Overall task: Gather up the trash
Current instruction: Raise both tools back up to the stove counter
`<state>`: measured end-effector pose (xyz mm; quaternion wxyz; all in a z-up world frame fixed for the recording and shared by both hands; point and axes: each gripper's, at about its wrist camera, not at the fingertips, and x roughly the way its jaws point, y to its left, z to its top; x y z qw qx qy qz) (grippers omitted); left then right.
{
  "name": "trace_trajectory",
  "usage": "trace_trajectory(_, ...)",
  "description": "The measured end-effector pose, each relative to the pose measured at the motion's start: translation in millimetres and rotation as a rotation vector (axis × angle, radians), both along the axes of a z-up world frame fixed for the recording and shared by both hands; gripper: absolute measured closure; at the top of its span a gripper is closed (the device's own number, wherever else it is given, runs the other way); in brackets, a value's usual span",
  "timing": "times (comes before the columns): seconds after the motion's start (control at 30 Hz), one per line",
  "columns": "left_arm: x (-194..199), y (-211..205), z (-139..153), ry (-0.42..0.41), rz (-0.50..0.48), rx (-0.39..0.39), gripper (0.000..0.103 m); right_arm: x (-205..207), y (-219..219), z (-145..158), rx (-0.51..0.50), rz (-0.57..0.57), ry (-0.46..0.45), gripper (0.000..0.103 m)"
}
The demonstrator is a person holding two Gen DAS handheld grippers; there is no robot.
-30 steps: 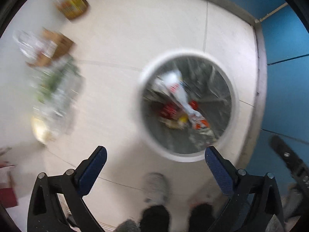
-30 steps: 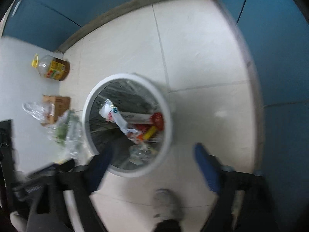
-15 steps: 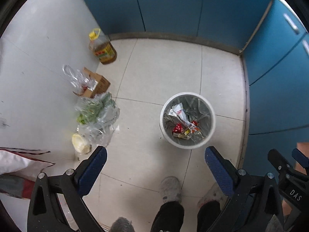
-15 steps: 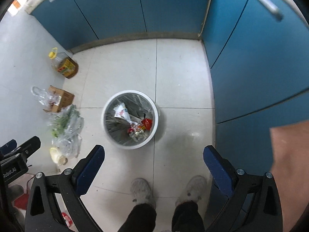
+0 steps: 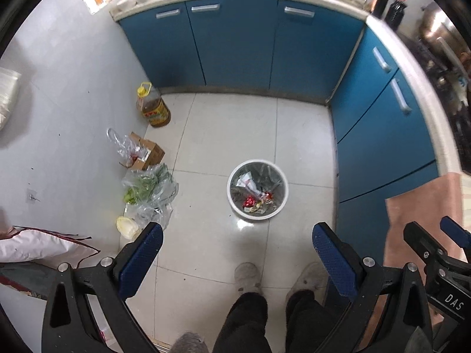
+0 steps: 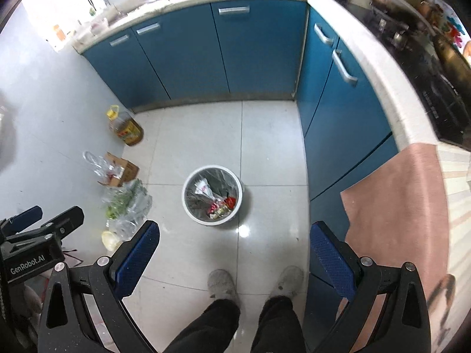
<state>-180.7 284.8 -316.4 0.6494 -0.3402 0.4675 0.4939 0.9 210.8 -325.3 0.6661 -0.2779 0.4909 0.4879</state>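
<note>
Both the left gripper (image 5: 237,244) and right gripper (image 6: 234,242) hung spread and empty, high above the round white plastic bin (image 5: 258,193) (already part-filled); the next pickup wanted a low, centred approach.

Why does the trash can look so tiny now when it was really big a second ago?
Both grippers rose away from the floor, so the trash can shrank in view and the blue cabinets and countertop appeared. Neither the left gripper nor the right gripper took hold of anything; both stayed open and empty. The trash can, oil bottle, cardboard box and vegetable bags stayed put.
</note>
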Motion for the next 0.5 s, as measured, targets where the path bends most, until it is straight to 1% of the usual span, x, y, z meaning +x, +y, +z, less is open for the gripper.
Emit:
trace_trajectory(0.07, 1, -6, 17, -0.01, 0.004, 0.014, 0.0, 4, -11, 25, 0.029, 0.0, 0.007, 0.0)
trace_trajectory(0.1, 2, -8, 25, -0.006, 0.008, 0.026, 0.0, 6, -16, 33, 0.042, -0.006, 0.014, 0.0)
trace_trajectory(0.2, 10, -18, 50, 0.026, 0.008, 0.076, 0.0, 20, -31, 58, 0.099, -0.041, 0.094, 0.0)
trace_trajectory(0.23, 15, -21, 59, 0.041, 0.004, 0.109, 0.0, 32, -41, 68, 0.138, -0.077, 0.137, 0.0)
trace_trajectory(0.3, 33, -25, 76, 0.049, -0.015, 0.175, 0.0, 49, -56, 79, 0.193, -0.129, 0.174, 0.0)
trace_trajectory(0.37, 51, -26, 86, 0.014, -0.043, 0.216, 0.0, 78, -80, 98, 0.258, -0.211, 0.202, 0.0)
trace_trajectory(0.43, 80, -32, 101, -0.061, -0.095, 0.257, 0.0, 103, -99, 109, 0.295, -0.272, 0.206, 0.0)
trace_trajectory(0.47, 97, -35, 107, -0.09, -0.126, 0.269, 0.0, 121, -115, 116, 0.315, -0.32, 0.198, 0.0)
trace_trajectory(0.5, 121, -39, 112, -0.115, -0.174, 0.258, 0.0, 134, -127, 121, 0.325, -0.354, 0.194, 0.0)
